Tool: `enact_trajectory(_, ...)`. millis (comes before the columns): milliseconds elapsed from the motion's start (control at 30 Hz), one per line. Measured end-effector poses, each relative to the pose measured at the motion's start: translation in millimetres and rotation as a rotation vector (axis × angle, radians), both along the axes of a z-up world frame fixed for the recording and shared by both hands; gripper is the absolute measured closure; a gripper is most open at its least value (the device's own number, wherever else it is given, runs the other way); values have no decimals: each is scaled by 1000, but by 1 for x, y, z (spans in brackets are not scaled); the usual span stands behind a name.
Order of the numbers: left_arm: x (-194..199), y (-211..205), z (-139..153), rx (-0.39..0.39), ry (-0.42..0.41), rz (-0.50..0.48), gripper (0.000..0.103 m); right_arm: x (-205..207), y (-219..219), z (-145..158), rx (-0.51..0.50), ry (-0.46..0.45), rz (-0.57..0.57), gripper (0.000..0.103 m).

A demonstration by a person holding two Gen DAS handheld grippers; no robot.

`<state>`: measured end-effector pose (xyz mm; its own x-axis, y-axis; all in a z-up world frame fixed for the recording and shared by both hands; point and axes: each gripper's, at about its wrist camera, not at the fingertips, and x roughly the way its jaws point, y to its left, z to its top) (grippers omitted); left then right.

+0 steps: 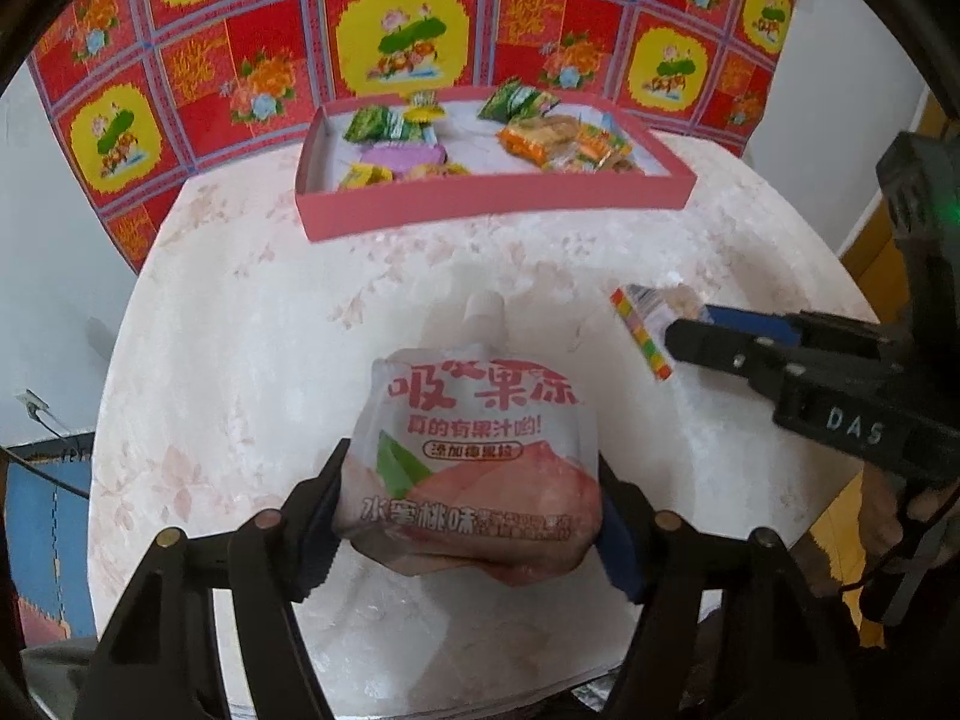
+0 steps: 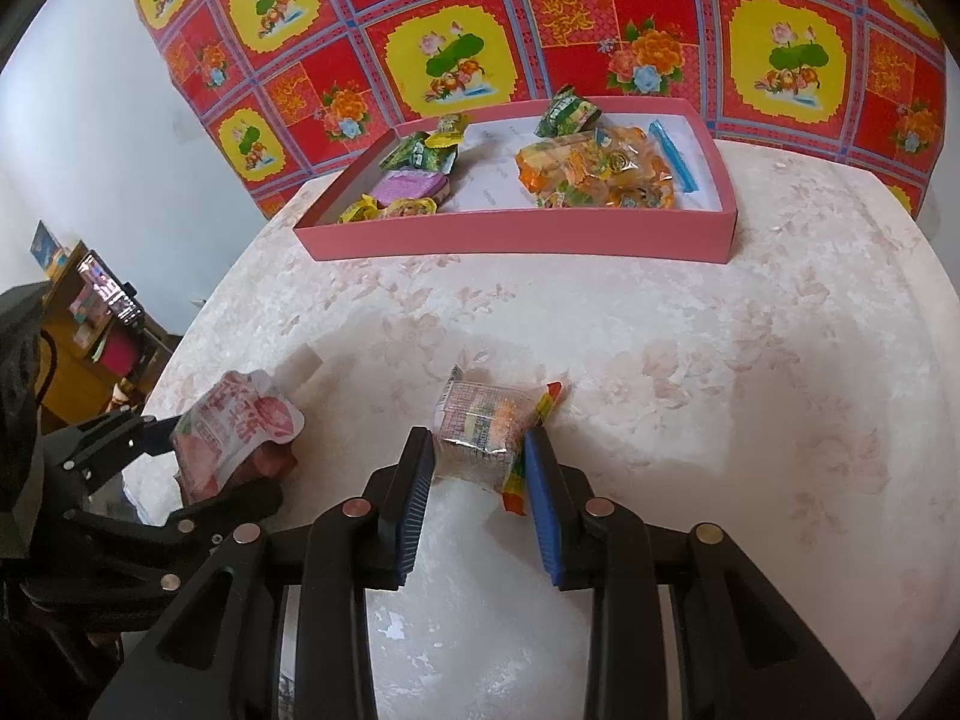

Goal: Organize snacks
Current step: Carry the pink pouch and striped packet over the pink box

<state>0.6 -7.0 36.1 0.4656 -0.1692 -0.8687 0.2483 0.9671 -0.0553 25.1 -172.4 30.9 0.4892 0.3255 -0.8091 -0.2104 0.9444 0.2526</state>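
Note:
My left gripper [image 1: 468, 504] is shut on a peach jelly pouch [image 1: 474, 450] with a white spout, its fingers pressed to both sides near the table's front edge; the pouch also shows in the right wrist view [image 2: 240, 426]. My right gripper [image 2: 480, 462] is closed around a clear-wrapped snack pack [image 2: 486, 420] with a rainbow-striped edge, its blue pads touching both sides; the pack [image 1: 642, 330] lies to the right of the pouch. A pink tray [image 1: 498, 204] at the table's far side holds several wrapped snacks [image 1: 558, 138].
The round table [image 2: 720, 360] has a pale floral cover. A red and yellow patterned cloth [image 1: 396, 42] hangs behind the tray [image 2: 516, 237]. A wooden shelf [image 2: 90, 324] stands off the table's left.

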Motion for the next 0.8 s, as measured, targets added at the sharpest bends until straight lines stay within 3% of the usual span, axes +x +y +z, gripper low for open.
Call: enact_trajectory(800,55,-9,44,-31,-117,69,29,31,-8,38,1,-70,6,71)
